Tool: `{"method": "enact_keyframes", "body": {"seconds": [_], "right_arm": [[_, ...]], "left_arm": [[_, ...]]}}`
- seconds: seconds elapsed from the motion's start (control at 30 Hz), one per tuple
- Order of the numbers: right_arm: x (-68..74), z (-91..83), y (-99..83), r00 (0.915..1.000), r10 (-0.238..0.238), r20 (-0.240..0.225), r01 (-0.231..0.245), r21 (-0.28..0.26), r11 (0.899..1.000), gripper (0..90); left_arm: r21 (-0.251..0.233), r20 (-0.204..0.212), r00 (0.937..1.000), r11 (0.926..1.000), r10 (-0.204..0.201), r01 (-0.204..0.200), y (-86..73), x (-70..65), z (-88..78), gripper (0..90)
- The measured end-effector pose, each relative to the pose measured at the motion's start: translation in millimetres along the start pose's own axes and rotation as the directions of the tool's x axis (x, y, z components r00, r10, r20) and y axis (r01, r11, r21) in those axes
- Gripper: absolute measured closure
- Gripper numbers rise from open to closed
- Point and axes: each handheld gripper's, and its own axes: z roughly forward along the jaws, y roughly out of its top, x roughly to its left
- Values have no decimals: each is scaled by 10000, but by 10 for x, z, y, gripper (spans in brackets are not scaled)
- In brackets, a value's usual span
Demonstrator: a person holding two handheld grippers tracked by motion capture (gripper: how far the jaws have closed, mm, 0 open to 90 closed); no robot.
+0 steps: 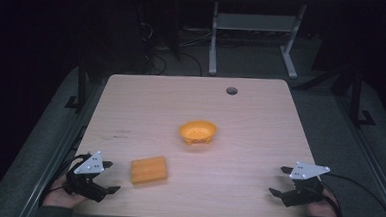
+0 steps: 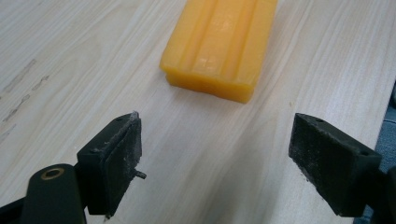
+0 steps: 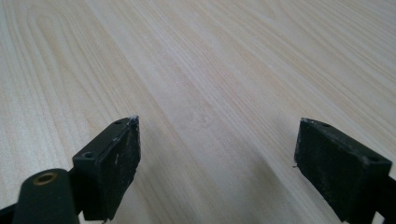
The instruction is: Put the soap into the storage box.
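An orange ridged block (image 1: 149, 170) lies flat on the wooden table (image 1: 191, 103), near the front left. Just left of it rests my left gripper (image 1: 110, 177), open and empty, a hand holding it. In the left gripper view the block (image 2: 219, 44) lies a short way ahead of the wide-apart jaws of the left gripper (image 2: 215, 154). An orange bowl (image 1: 197, 132) stands upright near the table's middle. My right gripper (image 1: 280, 181) sits open and empty at the front right corner; in the right gripper view the right gripper (image 3: 217, 154) has bare wood between its jaws.
A round cable hole (image 1: 231, 90) sits in the table's far right part. Faint dark marks (image 1: 115, 134) show on the wood at the left. Beyond the table stand a white desk frame (image 1: 255, 36) and cables on a grey floor.
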Motion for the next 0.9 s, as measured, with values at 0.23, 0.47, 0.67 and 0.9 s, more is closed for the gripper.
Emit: {"method": "enact_keyframes", "body": {"seconds": [0.23,0.47,0.67,0.9], "right_arm": [[5,4,2,10000,23,-19,-23,-4,10000,140],[12,5,4,10000,25,-29,-25,-10,10000,140],[10,20,0,10000,39,-74,-39,53,10000,140],[13,5,-8,10000,70,-33,-70,-18,10000,140]], "left_arm": [[29,40,9997,9997,242,-242,87,-30,31,169],[78,170,9985,9986,512,-514,172,-41,70,171],[176,364,9970,9974,686,-692,249,-43,123,174],[311,617,9935,9947,958,-979,409,-29,216,178]]}}
